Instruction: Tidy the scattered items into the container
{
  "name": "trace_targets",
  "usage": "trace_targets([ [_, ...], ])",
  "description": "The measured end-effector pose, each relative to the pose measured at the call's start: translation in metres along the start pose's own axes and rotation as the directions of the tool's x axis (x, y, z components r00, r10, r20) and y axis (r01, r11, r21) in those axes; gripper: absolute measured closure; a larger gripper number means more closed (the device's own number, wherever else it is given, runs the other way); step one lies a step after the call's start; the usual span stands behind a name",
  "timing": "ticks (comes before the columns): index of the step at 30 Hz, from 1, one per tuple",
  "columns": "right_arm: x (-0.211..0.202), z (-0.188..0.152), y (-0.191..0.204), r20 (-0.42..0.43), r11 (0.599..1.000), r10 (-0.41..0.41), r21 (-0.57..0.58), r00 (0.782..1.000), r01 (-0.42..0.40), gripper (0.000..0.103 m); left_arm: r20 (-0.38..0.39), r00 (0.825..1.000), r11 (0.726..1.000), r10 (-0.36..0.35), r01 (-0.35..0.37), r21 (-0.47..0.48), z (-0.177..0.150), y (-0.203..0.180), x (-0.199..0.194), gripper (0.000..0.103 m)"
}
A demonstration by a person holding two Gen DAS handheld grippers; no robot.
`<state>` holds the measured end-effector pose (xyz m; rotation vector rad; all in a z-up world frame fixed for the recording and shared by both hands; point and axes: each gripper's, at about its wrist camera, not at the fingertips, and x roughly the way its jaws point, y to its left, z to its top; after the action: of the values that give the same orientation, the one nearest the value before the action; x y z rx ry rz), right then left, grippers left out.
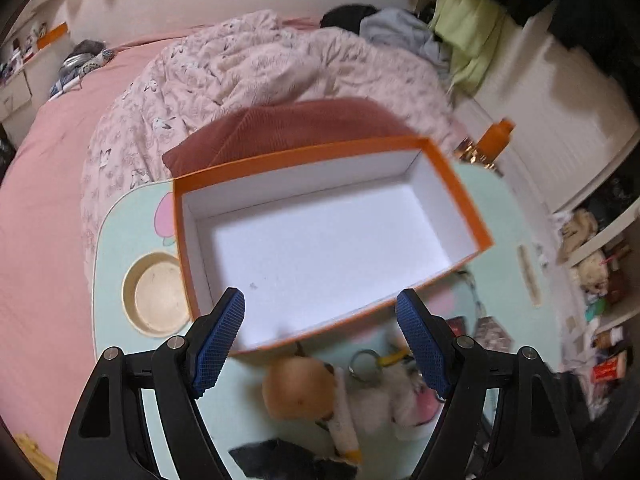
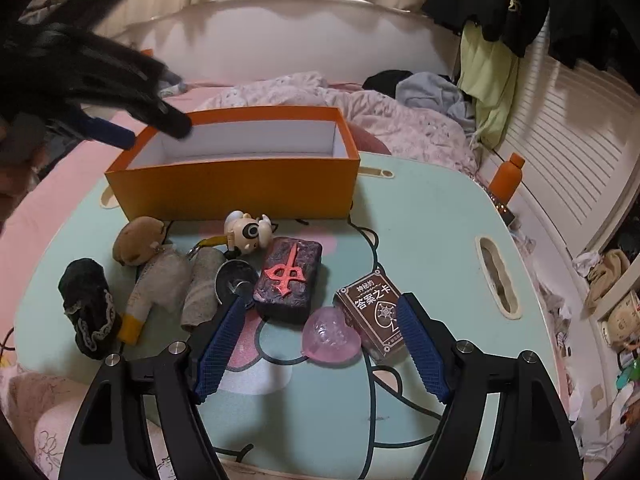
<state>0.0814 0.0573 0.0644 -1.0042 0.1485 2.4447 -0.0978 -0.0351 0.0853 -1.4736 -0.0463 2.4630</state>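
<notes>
Awaiting filling: orange box (image 2: 240, 196), far side of worktop (image 2: 432, 280), interior bare. Nothing yet stowed. Left gripper (image 1: 320, 336) above box's near rim, fingers released, holding nothing. Right gripper (image 2: 320, 344) fingers spread, empty, low over pink heart case (image 2: 330, 338). Outstanding, all near box front: card deck (image 2: 370, 312), mahjong block (image 2: 289, 280), panda figure (image 2: 248, 232), plush doll (image 2: 148, 268), black pouch (image 2: 90, 312).

The left gripper (image 2: 120, 120) is motion-blurred; the black pouch (image 1: 288, 460) is cut off below.
</notes>
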Motion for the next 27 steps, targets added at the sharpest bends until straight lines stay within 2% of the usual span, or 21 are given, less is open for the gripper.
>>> trace_targets([
  [4,0.000,0.000,0.000,-0.003,1.000,0.006,0.002,1.000,-0.006,0.023,-0.022,0.999,1.000,-0.024,0.024,-0.006,0.001,-0.001,0.009,0.025],
  [27,0.004,0.000,0.006,-0.015,1.000,0.016,0.005,1.000,-0.016,0.021,-0.016,0.999,0.999,0.043,-0.043,0.023,-0.002,-0.006,0.016,0.025],
])
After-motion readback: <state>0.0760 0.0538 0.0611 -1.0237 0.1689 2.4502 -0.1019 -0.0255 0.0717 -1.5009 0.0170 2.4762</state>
